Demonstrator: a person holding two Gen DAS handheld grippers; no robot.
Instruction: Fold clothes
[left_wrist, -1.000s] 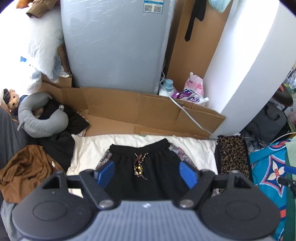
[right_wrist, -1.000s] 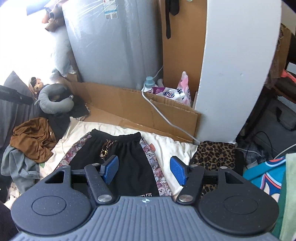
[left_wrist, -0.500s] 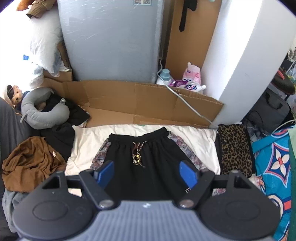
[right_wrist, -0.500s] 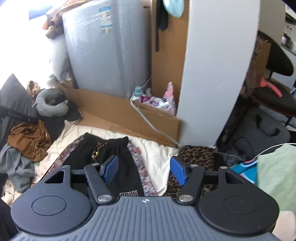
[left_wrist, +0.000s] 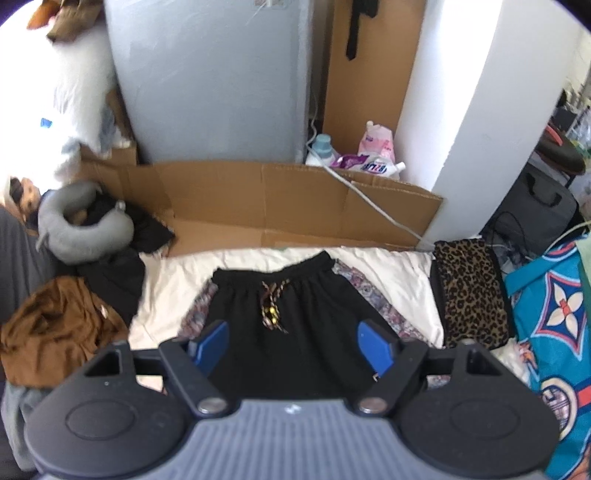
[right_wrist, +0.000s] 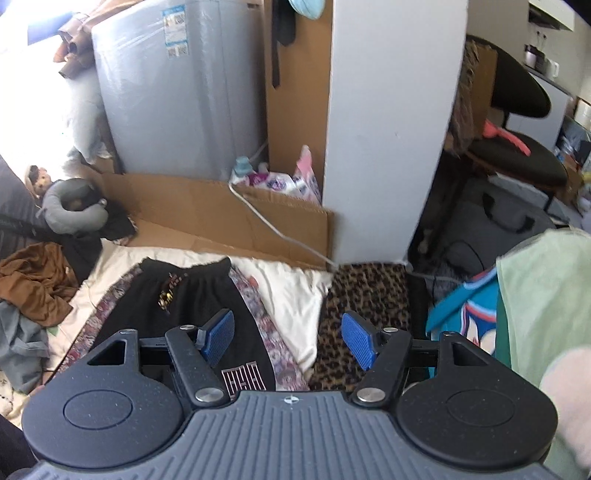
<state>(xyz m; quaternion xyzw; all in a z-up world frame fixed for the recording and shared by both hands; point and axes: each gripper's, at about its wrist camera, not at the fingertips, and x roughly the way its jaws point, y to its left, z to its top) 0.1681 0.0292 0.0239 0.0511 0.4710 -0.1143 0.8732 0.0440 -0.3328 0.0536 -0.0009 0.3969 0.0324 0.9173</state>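
Observation:
Black shorts (left_wrist: 295, 325) with patterned side stripes and a drawstring lie flat on a white sheet (left_wrist: 384, 273), waistband away from me. My left gripper (left_wrist: 291, 345) hovers open above their lower half, nothing between its blue pads. In the right wrist view the same shorts (right_wrist: 192, 314) lie to the left. My right gripper (right_wrist: 288, 338) is open and empty, held high over the sheet (right_wrist: 291, 291) between the shorts and a folded leopard-print garment (right_wrist: 365, 317). That leopard-print garment (left_wrist: 469, 291) lies at the sheet's right edge.
A brown garment (left_wrist: 55, 332) and grey cloth (right_wrist: 18, 339) are heaped at the left beside a grey neck pillow (left_wrist: 85, 221). Flat cardboard (left_wrist: 295, 199), a grey appliance (left_wrist: 210, 81) and a white pillar (left_wrist: 461, 110) stand behind. A blue patterned fabric (left_wrist: 550, 317) lies right.
Both grippers have pulled up and back from the shorts, so more of the room shows. The right one has also swung rightward toward the leopard-print garment. Both stay open.

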